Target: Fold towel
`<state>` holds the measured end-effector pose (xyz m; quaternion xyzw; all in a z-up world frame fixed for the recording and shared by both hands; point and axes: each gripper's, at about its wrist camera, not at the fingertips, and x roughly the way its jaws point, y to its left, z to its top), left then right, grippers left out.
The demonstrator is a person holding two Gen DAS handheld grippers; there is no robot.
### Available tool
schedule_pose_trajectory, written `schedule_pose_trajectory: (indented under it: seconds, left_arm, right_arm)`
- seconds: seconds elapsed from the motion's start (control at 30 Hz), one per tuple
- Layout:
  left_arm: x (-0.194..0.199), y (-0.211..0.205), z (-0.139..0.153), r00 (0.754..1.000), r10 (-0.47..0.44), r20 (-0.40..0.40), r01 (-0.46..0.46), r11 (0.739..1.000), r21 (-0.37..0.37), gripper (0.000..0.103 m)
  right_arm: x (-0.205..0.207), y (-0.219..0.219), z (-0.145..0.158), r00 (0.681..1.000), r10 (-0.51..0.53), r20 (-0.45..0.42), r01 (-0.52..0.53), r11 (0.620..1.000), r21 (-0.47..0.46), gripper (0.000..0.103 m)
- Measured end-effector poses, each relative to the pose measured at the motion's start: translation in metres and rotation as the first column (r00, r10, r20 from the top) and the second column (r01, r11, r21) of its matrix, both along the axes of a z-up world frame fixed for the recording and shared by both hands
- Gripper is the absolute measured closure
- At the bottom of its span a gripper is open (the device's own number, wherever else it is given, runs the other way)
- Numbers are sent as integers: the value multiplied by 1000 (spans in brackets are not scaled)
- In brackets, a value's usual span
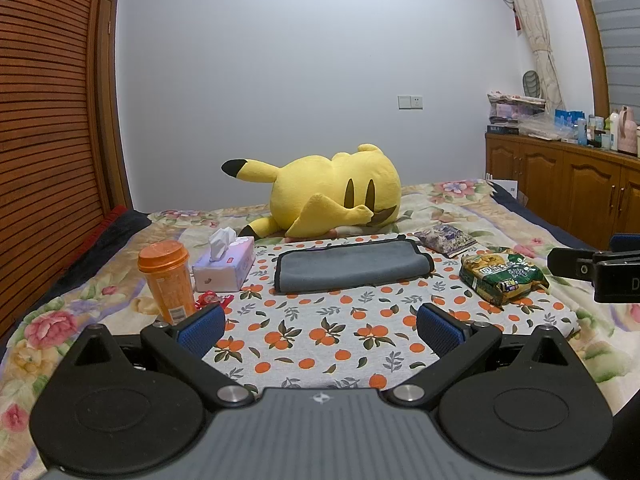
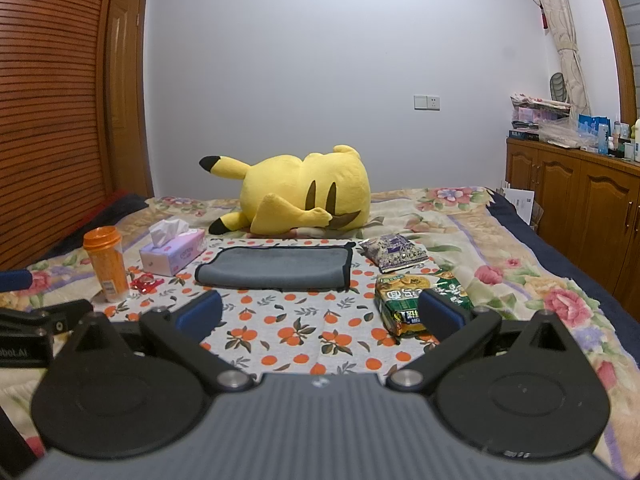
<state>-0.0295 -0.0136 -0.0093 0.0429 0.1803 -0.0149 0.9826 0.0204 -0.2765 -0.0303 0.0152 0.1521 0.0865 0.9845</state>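
Both claws hang with their blue-padded fingers spread wide, pinching nothing.

Seen from the left wrist, the left gripper (image 1: 320, 326) hovers low over an orange-print cloth (image 1: 320, 344) laid on a floral bedspread (image 1: 60, 320). Ahead of it, well apart from the fingertips, the grey towel (image 1: 352, 265) lies flat on the far half of that cloth, already doubled into a long rectangle with a dark trimmed edge. To the towel's left stand a tissue box (image 1: 224, 266) and an orange cup (image 1: 166, 280) with a lid, a small red wrapper (image 1: 210, 300) between them at the cloth's edge. To its right lie a green snack packet (image 1: 502, 276) and, farther back, a purple packet (image 1: 446, 238). A yellow plush toy (image 1: 332, 192) lies on its side behind the towel. Part of the other claw shows at the right border.

Seen from the right wrist, the right gripper (image 2: 320, 314) is likewise held low above the cloth, its right finger in front of the green packet. The towel (image 2: 274, 268) sits ahead and slightly left, untouched, its folded edge toward the camera. A wooden cabinet (image 2: 580, 196) runs along the right wall.
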Motion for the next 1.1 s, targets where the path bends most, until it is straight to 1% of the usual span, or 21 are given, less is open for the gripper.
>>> schedule_pose_trajectory:
  seconds: [1.1]
  left_arm:
    - [-1, -2, -1, 1000, 0, 1, 0, 1000, 4, 0]
  right_arm:
    - [0, 0, 0, 1000, 0, 1, 0, 1000, 0, 0]
